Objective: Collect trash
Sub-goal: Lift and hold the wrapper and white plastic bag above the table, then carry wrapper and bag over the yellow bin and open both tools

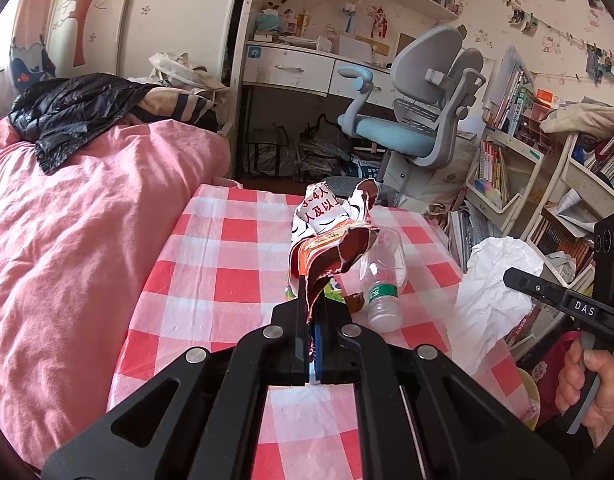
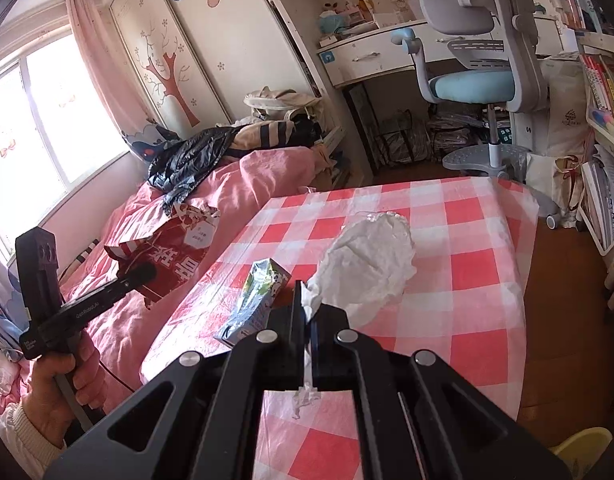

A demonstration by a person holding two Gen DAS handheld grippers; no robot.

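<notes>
Both pieces in hand, lifted clear. Left gripper clamps a torn red-and-white wrapper; right gripper clamps a crumpled white paper. Still on the checked surface: clear plastic bottle, green-and-white carton. No bin visible. Readable: large Chinese characters on wrapper; "DAS" on right gripper.
</notes>
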